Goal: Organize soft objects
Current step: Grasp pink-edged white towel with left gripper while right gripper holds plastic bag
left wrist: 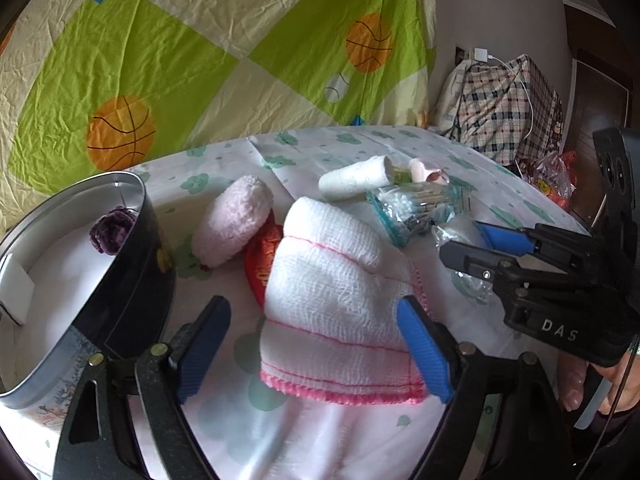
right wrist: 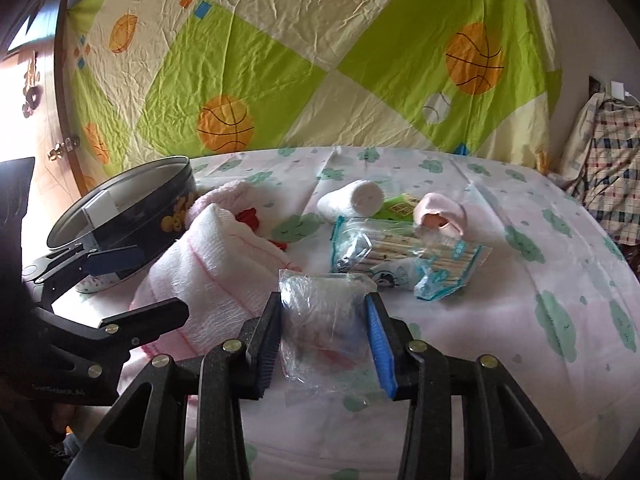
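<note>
The left gripper (left wrist: 316, 344) is straddling the folded white gauze cloth (left wrist: 336, 300) with its pink-stitched hem, its 2 fingers (left wrist: 424, 356) standing wide apart: the right pad is lying against the cloth's right edge, while the left pad is sitting well clear of it, over bare sheet. The cloth is lying on the bed (left wrist: 360, 432) directly ahead of these fingers, its long axis running away from the camera toward the fluffy pink roll (left wrist: 232, 224). The open round tin (left wrist: 132, 264) is waiting just to the left, tilted, a purple knit piece (left wrist: 114, 228) already inside. The right gripper (right wrist: 324, 340) is bracketing a crumpled clear plastic bag (right wrist: 320, 312), both pads touching or nearly touching its sides, though a firm clamp cannot be told. The left gripper is the nearer to both cloth and tin, so the likely move is closing on the cloth and swinging left. The tin's raised rim is looking like the edge to clear; open sheet is lying nearer the camera, while the bandage roll (left wrist: 356, 178) and swab packet (left wrist: 412, 204) are crowding the far side.
</note>
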Tool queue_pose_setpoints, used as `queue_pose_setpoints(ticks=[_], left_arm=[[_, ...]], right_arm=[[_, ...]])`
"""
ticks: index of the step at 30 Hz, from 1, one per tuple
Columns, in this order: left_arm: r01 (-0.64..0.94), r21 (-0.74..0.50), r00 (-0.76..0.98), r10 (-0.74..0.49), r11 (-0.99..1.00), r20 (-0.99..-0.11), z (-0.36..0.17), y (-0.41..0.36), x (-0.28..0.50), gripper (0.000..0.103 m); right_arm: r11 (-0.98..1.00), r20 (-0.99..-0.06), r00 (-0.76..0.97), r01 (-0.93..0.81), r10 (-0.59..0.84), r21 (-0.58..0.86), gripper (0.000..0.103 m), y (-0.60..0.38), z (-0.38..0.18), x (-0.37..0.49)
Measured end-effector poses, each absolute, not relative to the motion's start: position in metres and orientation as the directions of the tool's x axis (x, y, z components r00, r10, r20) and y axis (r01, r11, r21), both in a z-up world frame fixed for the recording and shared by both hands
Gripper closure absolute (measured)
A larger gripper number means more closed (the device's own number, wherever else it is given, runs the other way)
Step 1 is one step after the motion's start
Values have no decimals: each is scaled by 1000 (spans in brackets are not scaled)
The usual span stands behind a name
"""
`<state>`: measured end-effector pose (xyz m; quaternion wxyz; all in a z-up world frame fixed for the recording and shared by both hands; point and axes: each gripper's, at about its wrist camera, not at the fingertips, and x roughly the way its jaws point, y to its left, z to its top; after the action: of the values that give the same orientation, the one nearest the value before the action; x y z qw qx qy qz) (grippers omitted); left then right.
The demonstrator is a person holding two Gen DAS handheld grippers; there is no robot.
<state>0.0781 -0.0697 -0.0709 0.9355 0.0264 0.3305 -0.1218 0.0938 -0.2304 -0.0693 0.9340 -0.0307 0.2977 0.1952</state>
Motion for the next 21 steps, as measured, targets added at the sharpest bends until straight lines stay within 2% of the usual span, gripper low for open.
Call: queue_pose_setpoints(ticks=[2, 3, 4, 5, 8, 10, 15, 21], left_arm=[[255, -41, 742, -223, 966, -633, -71, -72, 83, 22], [258, -51, 735, -230, 965, -638, -71, -71, 86, 30], [265, -68, 720, -245, 962, -650, -73, -71, 89, 47], [267, -77, 711, -251, 961, -658, -75, -70, 90, 55], [276, -106, 709, -277, 955, -649, -75, -66, 88, 70], [279, -103, 715, -278, 955, -641, -73, -65, 85, 84], [280, -98, 743, -280, 955, -607, -68, -62, 72, 92], [262, -49, 806, -246, 964, -539, -61, -61, 58, 93]], right_arm=[[925, -570, 745, -372, 346, 75, 60, -236, -69, 97], [928, -566, 752, -365, 338, 70, 60, -236, -68, 98], [930, -566, 756, -362, 330, 59, 60, -235, -68, 98], [931, -565, 758, -363, 325, 48, 60, -234, -68, 97], [931, -561, 760, -361, 327, 54, 60, -236, -67, 97], [932, -560, 760, -358, 328, 59, 60, -237, -66, 97], [937, -535, 783, -344, 317, 52, 60, -238, -65, 92], [942, -507, 806, -332, 306, 41, 60, -239, -63, 87]])
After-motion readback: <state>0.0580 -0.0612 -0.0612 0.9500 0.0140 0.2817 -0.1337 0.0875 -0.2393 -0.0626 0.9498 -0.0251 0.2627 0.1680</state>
